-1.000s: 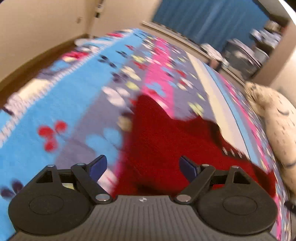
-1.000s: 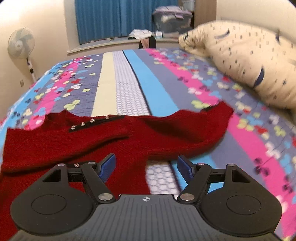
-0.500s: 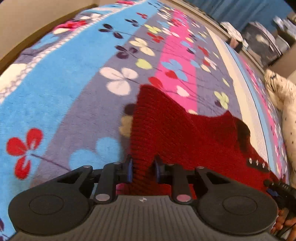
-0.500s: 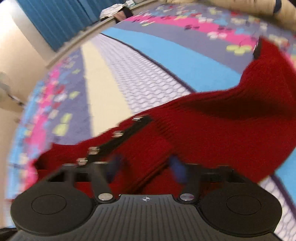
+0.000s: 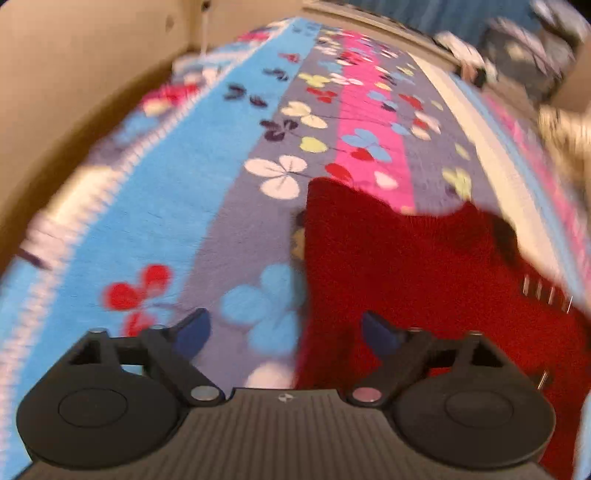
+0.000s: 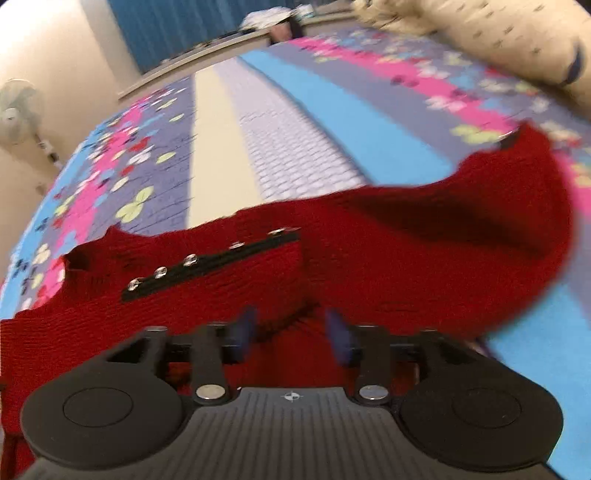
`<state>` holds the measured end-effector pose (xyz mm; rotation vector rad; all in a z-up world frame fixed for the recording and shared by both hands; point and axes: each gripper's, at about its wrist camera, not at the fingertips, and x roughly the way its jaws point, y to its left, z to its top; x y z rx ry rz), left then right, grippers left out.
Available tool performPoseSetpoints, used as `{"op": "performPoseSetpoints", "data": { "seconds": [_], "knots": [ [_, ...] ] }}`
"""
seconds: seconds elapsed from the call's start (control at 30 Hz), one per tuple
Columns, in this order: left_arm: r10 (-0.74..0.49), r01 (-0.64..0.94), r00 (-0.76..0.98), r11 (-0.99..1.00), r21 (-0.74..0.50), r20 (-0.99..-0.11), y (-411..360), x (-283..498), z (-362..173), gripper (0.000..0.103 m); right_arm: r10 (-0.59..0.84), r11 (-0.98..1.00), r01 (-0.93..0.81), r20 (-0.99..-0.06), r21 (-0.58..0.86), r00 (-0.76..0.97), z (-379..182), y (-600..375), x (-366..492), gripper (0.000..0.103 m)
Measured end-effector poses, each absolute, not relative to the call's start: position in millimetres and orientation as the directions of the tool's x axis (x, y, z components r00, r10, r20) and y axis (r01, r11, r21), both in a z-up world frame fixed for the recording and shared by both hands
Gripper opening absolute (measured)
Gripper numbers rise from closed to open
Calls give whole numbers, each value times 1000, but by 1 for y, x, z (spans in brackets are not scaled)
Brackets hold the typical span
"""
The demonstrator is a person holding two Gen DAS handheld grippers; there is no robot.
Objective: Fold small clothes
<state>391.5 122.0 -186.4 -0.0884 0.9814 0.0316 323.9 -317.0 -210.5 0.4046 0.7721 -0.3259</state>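
A small red knitted sweater (image 5: 417,266) lies on a flowered bedspread (image 5: 177,192). It has a black placket with silver snaps (image 6: 207,258) at the shoulder. My left gripper (image 5: 284,332) is open and empty, just above the sweater's left edge. In the right wrist view the sweater (image 6: 406,236) spreads across the bed, one sleeve stretching right. My right gripper (image 6: 291,328) hovers over the sweater below the placket, its blue pads partly apart with red knit between them, blurred by motion.
A cream patterned pillow (image 6: 509,40) lies at the bed's right. A standing fan (image 6: 18,110) is by the left wall. Blue curtains (image 6: 184,29) and a storage box (image 5: 524,40) are at the far end. The wall (image 5: 74,74) runs close along the bed's left side.
My left gripper, shut on the sweater's edge half a second ago, has opened and let go. My right gripper has pulled back a little and its pads have spread.
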Motion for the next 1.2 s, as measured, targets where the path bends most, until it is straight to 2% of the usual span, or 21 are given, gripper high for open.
{"op": "performPoseSetpoints", "data": {
  "seconds": [0.03, 0.1, 0.3, 0.4, 0.53, 0.87, 1.2],
  "knots": [
    [37, -55, 555, 998, 8, -831, 115, 375, -180, 103, -129, 876, 413, -705, 248, 697, -199, -314, 306, 68],
    [96, -42, 549, 995, 87, -830, 100, 336, -167, 103, -103, 879, 387, -680, 280, 726, -180, -302, 263, 71],
    [82, -60, 469, 996, 61, -880, 79, 227, -129, 103, -14, 919, 270, -661, 288, 750, -130, -251, 139, 76],
    [113, -31, 476, 993, 112, -872, 64, 182, -108, 103, 13, 937, 219, -654, 271, 757, -105, -231, 92, 78],
    [88, 9, 507, 994, 107, -858, 50, 128, -82, 103, 54, 938, 179, -633, 298, 772, -77, -218, 38, 78],
    [48, 71, 578, 991, 109, -815, 25, 28, -40, 103, 24, 940, 180, -582, 290, 813, -46, -223, -49, 78],
    [31, 82, 601, 992, 100, -798, 20, -11, -26, 103, 37, 942, 152, -544, 299, 838, -37, -226, -84, 78]
  ]
}}
